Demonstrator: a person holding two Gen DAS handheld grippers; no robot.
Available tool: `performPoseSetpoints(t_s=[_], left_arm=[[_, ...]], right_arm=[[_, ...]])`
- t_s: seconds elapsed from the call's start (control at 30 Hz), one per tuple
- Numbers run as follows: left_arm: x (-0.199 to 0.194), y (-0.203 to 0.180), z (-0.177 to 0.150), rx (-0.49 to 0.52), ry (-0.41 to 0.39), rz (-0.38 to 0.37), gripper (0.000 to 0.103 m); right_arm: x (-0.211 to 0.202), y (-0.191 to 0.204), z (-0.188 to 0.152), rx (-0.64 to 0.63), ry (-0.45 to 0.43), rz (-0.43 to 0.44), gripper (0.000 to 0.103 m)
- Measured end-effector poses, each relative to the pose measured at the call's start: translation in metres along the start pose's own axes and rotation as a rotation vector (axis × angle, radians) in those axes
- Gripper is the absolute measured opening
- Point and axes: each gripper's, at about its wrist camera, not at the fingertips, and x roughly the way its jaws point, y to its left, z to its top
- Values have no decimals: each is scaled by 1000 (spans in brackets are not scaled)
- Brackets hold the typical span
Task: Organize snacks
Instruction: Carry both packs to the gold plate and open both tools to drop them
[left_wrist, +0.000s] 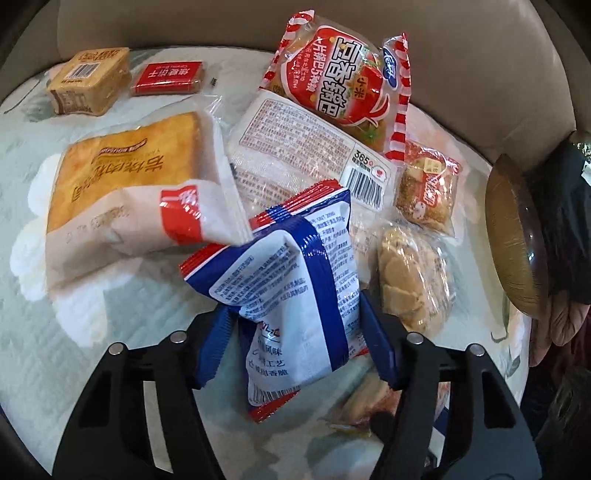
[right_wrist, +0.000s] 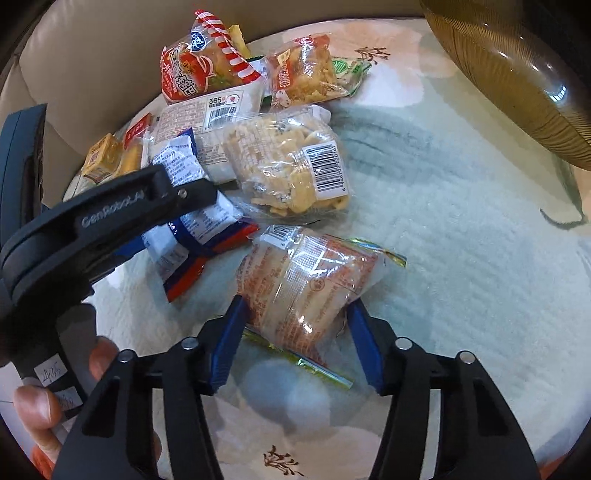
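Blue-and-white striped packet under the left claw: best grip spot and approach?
Grip the blue-and-white packet across its puffed middle, from above. It lies flat on the quilt, one corner against the toast bag, so its flat crimped ends offer little. The left claw already straddles that middle, pads at both sides.

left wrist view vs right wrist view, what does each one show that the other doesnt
Only the left wrist view shows the toast bread pack and the red biscuit bar.

Only the right wrist view shows the orange-print cracker pack between the right gripper pads, the green packet, and the person's fingers.

Both show the blue and white packet between the left gripper pads, the red striped snack bag and the woven basket.
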Motion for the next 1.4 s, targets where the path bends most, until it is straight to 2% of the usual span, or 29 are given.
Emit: performPoseSetpoints(t_s=[0.1,0.17,0.4,0.53,0.77,0.9,1.0,1.23,1.33,1.37,1.4], left_arm=[[-8,5,-10,2,3,11,65],[-19,7,-19,9,-3,13,64],[-60,-11,-33,68,-65,31,64],[-83,-32,-34,129,-108,30,64],[-116,-104,-21,274,-185,0,64],[-118,-154,-10,334,-201,-57,64],[-110,-192,7,367,-192,-121,64],[-75,-261,36,443,-161,-190,65],[-59,-274,47,457,-148,-223,74],[-54,-277,49,455,-148,-220,85],[-52,-277,52,467,-152,-221,86]], right_arm=[[-2,2,0,-13,-7,0,49],[-11,-6,-8,-11,-12,9,39],[-41,-30,-21,31,-21,37,35],[-62,-39,-16,79,-62,77,35],[-131,-76,0,171,-211,103,35],[-165,-108,18,227,-282,81,35],[-185,-135,38,265,-311,14,35],[-186,-187,76,345,-330,-72,35],[-174,-197,89,341,-353,-69,37],[-172,-200,91,326,-384,-71,39],[-170,-203,90,324,-402,-92,41]])
